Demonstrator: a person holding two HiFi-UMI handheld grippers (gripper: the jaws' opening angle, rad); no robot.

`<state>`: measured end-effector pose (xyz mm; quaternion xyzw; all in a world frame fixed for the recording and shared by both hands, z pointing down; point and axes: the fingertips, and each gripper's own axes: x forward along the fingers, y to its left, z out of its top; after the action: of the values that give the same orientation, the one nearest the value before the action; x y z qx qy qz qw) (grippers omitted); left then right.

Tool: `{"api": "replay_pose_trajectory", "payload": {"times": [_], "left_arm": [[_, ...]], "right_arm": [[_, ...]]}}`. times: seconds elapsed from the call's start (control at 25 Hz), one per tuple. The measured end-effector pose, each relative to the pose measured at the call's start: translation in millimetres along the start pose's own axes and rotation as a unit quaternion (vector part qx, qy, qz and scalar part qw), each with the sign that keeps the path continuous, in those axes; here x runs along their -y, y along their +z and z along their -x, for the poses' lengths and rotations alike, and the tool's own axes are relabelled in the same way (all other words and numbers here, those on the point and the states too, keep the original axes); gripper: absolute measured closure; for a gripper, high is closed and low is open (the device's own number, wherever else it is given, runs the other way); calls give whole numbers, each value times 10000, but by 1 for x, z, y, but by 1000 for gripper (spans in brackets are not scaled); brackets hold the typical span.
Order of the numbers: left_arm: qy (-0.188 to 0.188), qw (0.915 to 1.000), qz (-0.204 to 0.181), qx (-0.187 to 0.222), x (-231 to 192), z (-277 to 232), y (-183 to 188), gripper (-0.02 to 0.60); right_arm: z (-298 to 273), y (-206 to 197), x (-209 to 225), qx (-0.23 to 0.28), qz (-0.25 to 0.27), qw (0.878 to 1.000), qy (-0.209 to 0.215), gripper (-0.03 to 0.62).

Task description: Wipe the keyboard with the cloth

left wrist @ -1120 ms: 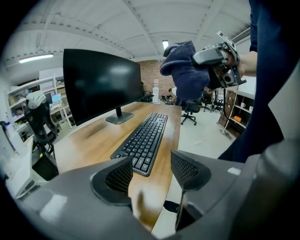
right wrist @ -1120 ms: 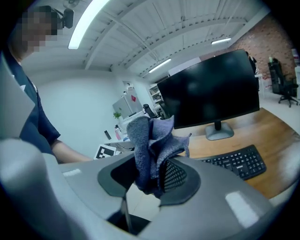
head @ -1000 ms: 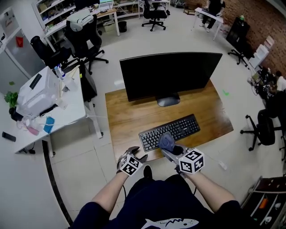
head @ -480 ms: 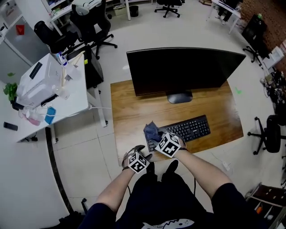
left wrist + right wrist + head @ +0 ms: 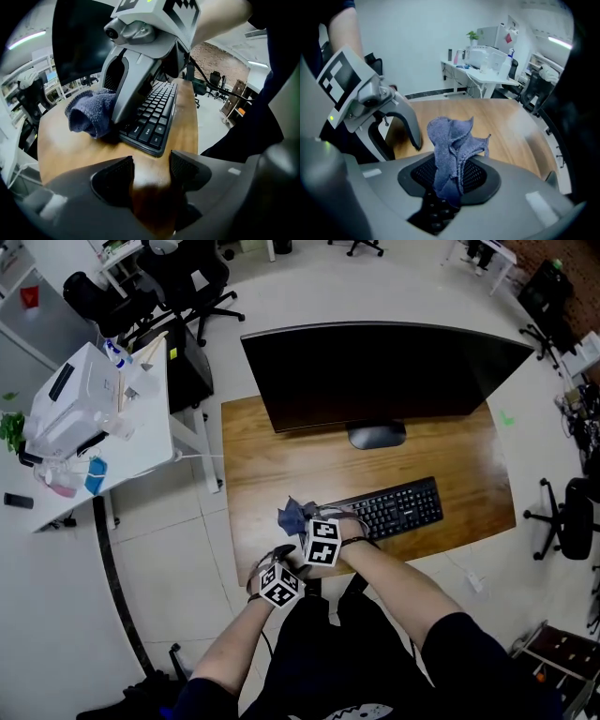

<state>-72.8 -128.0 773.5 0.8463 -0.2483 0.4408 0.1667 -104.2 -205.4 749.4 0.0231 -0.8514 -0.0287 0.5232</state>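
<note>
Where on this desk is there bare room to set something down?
Bare wood lies on the desk left of the monitor stand, between it and the keyboard, and right of the keyboard to the desk's edge. The front-left corner is crowded: the cloth, the right gripper shut on it, and the open left gripper meet at the keyboard's left end.

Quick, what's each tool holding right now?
Left tool: open, holding nothing.
Right tool: closed on the blue cloth.

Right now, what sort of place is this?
Most likely an open-plan office: a wooden desk with a large monitor and keyboard, rolling office chairs around it, and a white side table loaded with equipment.
</note>
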Motion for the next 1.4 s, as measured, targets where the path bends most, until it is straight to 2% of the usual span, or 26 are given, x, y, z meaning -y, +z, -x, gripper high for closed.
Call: {"api": "replay_pose_trajectory", "payload": {"times": [0.12, 0.28, 0.36, 0.56, 0.8, 1.12, 1.4], "left_arm": [[-110, 9996, 90, -226, -1, 0, 2, 333], [-70, 9985, -280, -475, -2, -2, -2, 351], [23, 9985, -279, -465, -6, -3, -3, 350], [46, 9994, -96, -331, -7, -4, -2, 350], [-2, 9985, -81, -545, -7, -5, -1, 354], [26, 9976, -17, -685, -7, -4, 1, 354], [56, 9974, -2, -714, -8, -6, 0, 354]], "right_arm": [[0, -2, 0, -40, 176, 9998, -4, 459], [9, -22, 7, -64, 17, 10000, -73, 461], [15, -38, 14, -110, -114, 9998, -137, 461], [39, -99, 38, -262, -491, 9978, -366, 462], [80, -188, 67, -612, -780, 9928, -678, 464], [135, -301, 100, -1167, -1430, 9764, -1123, 463], [166, -366, 118, -1702, -1884, 9557, -1491, 462]]}}
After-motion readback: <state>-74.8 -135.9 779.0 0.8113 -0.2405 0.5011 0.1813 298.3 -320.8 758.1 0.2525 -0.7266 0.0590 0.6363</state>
